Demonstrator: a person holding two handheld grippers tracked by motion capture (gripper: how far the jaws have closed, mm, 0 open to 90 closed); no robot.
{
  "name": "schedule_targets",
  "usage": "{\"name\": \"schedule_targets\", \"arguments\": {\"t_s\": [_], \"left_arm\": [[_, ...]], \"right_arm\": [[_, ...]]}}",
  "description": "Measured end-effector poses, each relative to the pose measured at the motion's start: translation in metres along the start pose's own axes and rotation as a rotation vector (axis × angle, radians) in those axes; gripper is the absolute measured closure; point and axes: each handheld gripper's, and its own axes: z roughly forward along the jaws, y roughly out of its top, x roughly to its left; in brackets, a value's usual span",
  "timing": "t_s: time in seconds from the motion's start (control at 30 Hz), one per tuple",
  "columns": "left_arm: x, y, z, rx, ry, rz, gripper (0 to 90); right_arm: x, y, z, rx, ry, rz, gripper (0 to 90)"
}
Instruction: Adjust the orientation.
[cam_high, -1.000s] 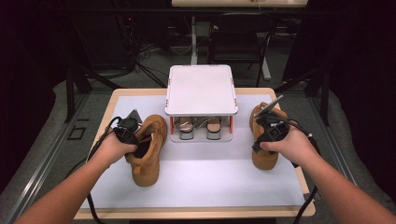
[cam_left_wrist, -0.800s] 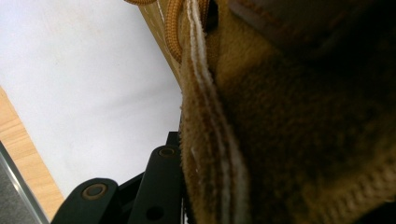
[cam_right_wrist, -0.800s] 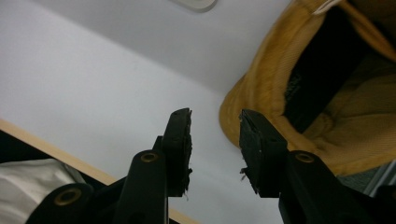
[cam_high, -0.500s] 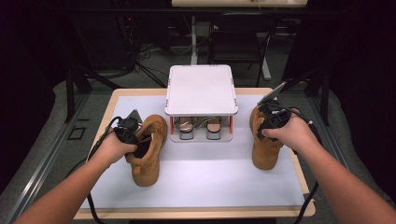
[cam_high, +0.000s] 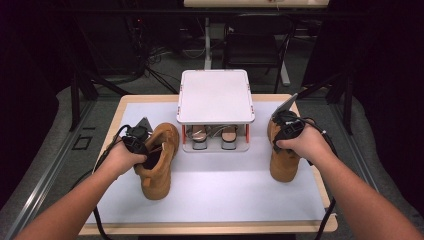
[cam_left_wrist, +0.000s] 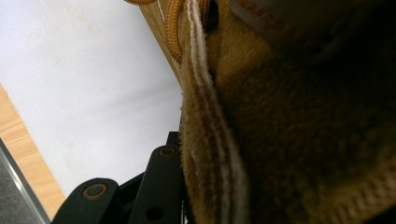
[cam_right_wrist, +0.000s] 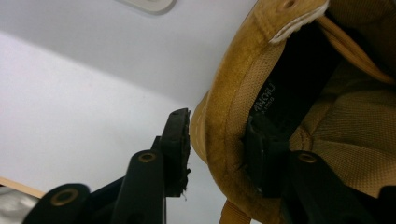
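Gripper in my left hand (cam_high: 136, 145) pinches the collar of the tan suede lace-up boot (cam_high: 157, 160) near the table's (cam_high: 225, 200) left edge; my right gripper (cam_high: 287, 131) straddles the collar of the matching tan boot (cam_high: 282, 162) by the right edge, one jaw inside, one outside, not yet closed; the white two-tier shoe rack (cam_high: 215, 97) stands between, toward the far edge.

Dark room beyond: grey floor (cam_high: 60, 165) (cables (cam_high: 165, 55) trailing), desk legs (cam_high: 207, 45).
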Motion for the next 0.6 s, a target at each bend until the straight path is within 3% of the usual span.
{"name": "schedule_targets", "arguments": {"t_s": [0.33, 0.6], "left_arm": [[-0.0002, 0.0002, 0.0, 0.002, 0.002, 0.0, 75.9], [-0.0003, 0.0007, 0.0001, 0.007, 0.002, -0.002, 75.9]], "right_arm": [[-0.002, -0.0002, 0.0042, -0.005, 0.002, 0.001, 73.9], [0.0022, -0.0026, 0.0021, -0.01, -0.019, -0.061, 77.7]]}}
